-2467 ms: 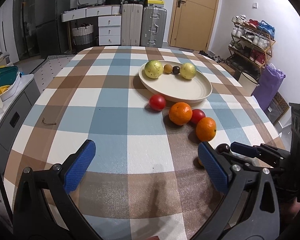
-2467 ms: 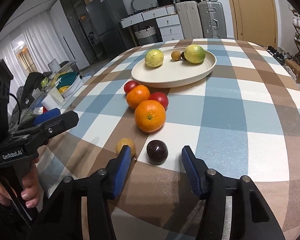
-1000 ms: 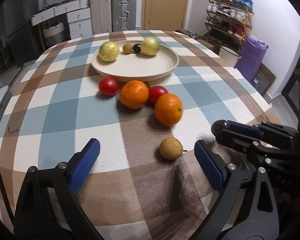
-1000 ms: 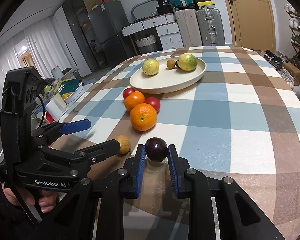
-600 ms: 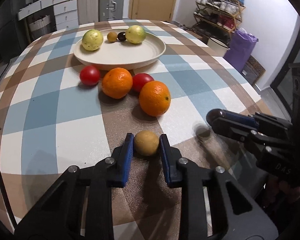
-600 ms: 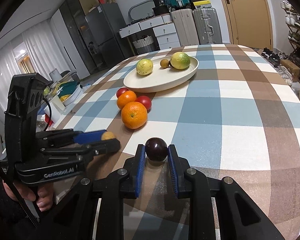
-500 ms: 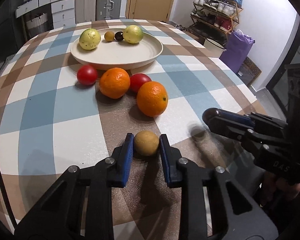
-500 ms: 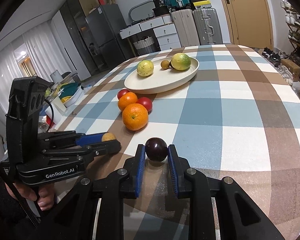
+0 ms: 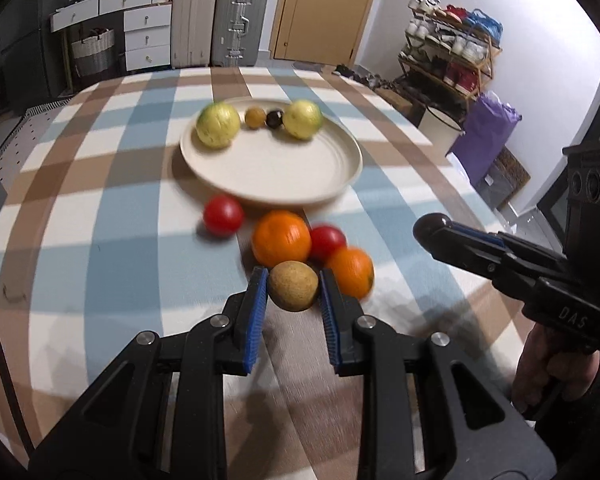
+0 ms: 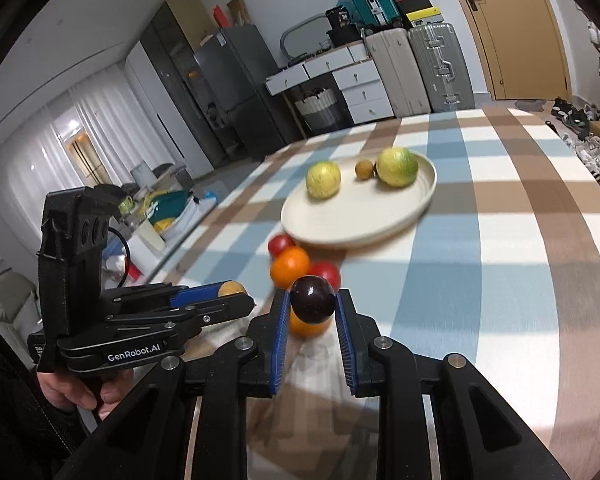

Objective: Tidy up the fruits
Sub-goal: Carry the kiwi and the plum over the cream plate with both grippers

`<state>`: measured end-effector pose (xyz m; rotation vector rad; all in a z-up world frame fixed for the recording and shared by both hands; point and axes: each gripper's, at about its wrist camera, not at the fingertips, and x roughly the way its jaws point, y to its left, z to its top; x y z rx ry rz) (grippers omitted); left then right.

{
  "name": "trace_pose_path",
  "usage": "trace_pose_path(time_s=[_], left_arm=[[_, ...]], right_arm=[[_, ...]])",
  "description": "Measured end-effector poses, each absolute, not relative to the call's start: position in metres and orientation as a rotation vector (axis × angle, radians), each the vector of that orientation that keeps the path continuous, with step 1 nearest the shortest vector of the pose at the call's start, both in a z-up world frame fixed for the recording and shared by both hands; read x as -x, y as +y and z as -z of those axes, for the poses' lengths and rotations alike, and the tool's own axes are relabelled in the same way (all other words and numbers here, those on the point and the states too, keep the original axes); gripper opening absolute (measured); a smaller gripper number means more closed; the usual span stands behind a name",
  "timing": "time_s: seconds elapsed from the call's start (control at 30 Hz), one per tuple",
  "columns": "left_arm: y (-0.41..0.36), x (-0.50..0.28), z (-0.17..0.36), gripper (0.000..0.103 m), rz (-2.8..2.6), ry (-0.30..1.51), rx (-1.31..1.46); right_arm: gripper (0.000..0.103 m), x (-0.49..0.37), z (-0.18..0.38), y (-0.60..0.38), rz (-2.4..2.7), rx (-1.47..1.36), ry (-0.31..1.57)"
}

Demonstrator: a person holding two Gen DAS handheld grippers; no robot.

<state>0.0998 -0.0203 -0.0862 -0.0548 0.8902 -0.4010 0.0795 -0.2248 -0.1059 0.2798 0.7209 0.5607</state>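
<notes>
Since the earlier frames both grippers had lifted off the checked tablecloth, each carrying a small fruit toward the cream plate, which served as the landmark for everything else. The left gripper had clamped its blue pads onto the small tan fruit, which it had been straddling with wide jaws a second before; the fruit now sat raised above the cloth on the near side of the plate. On the plate's far rim, from left to right, lay a yellow-green fruit, a small brown fruit, a small dark fruit and a second yellow-green fruit. Just in front of the plate, again left to right, rested a red tomato, an orange, a second red tomato and a second orange, the last partly hidden behind the left gripper's right finger. To the right of the plate, the right gripper was clenched on the dark purple fruit, pinched between its blue pads and held clear of the cloth, short of the plate. A hand gripped that tool's handle in the left wrist view, and the other hand showed beneath the left tool in the right wrist view.
</notes>
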Motion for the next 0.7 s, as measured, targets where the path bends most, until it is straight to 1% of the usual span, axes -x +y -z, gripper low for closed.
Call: trace_pose_path(time_s=[0.33,0.7], left_arm=[[-0.026,-0.16,0.065,0.023,0.425,0.88,0.09],[-0.034,-0.223,0.083,0.023,0.407,0.949,0.125]], right_arm=[[0.023,-0.126,0.087,-0.217,-0.576,-0.284,0.696],[0.023,-0.179,0.097,-0.21,-0.555,-0.298,0.753]])
